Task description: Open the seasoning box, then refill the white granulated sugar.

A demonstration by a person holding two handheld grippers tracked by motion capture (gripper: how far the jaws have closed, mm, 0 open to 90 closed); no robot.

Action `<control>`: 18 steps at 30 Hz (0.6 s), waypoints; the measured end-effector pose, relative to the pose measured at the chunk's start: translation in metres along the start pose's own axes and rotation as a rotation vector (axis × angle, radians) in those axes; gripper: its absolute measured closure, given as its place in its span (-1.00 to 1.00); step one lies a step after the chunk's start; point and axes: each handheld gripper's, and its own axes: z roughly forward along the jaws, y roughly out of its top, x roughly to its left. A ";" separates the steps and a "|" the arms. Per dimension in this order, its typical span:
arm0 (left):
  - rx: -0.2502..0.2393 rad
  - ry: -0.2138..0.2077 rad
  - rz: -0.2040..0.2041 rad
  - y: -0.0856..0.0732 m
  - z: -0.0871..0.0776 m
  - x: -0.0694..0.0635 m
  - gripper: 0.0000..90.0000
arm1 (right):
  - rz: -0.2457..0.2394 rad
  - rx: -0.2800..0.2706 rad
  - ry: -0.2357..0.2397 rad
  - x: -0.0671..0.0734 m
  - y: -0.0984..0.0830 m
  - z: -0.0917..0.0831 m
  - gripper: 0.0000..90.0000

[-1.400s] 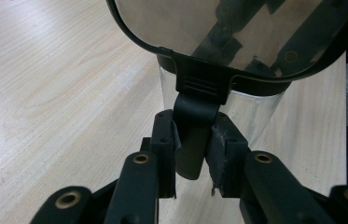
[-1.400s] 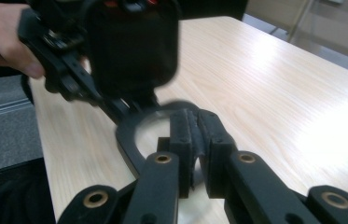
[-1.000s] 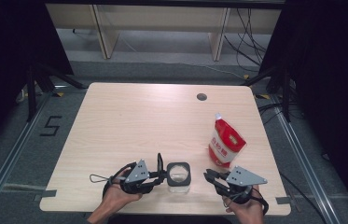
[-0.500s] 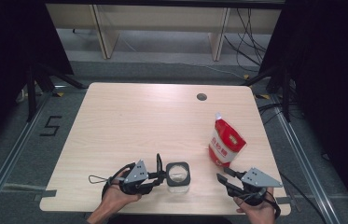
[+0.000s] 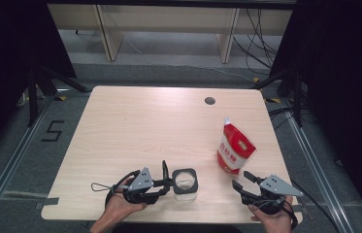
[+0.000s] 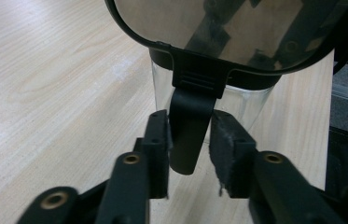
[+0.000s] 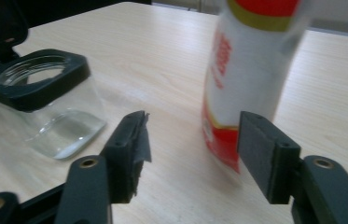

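The left tongs (image 5: 165, 175) sit at the near edge of the bench (image 5: 135, 126) with their jaws on either side of the black latch tab (image 6: 188, 126) that hangs from the open lid (image 6: 237, 28) of a clear jar (image 5: 184, 183); the jaws have just been opening, one pad reads as touching the tab and the other stands off it, so nothing is clamped. The right tongs (image 5: 240, 180) stand wide and empty, their jaws also just opened, aimed at the pouch (image 5: 235, 149) close ahead. If the tab slips free, the lid could drop back over the jar mouth; a hasty grab low on the pouch could tip it, since it stands upright on a narrow base. The pouch is white and red with a spout corner on top, soft-looking, right of the jar and apart from it; the jar is square-shouldered, black-collared and looks empty
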 end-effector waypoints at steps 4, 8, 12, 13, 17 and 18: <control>-0.009 0.016 -0.019 0.000 -0.006 0.001 0.09 | -0.014 -0.013 -0.015 -0.007 -0.001 0.000 -0.18; 0.001 0.024 -0.014 -0.003 -0.011 0.001 -0.08 | -0.022 -0.022 -0.020 -0.009 -0.002 0.002 -0.27; -0.006 0.020 -0.046 -0.004 -0.016 -0.002 -0.20 | 0.017 -0.018 -0.023 -0.009 -0.004 0.003 -0.35; -0.006 0.016 -0.023 -0.004 -0.017 0.000 -0.22 | 0.008 -0.023 -0.014 -0.010 -0.003 0.003 -0.38; 0.010 0.028 -0.090 -0.008 -0.021 -0.004 -0.36 | 0.044 -0.035 -0.052 -0.013 -0.004 0.007 -0.58; 0.010 0.028 -0.090 -0.008 -0.021 -0.004 -0.37 | 0.044 -0.035 -0.052 -0.013 -0.004 0.007 -0.58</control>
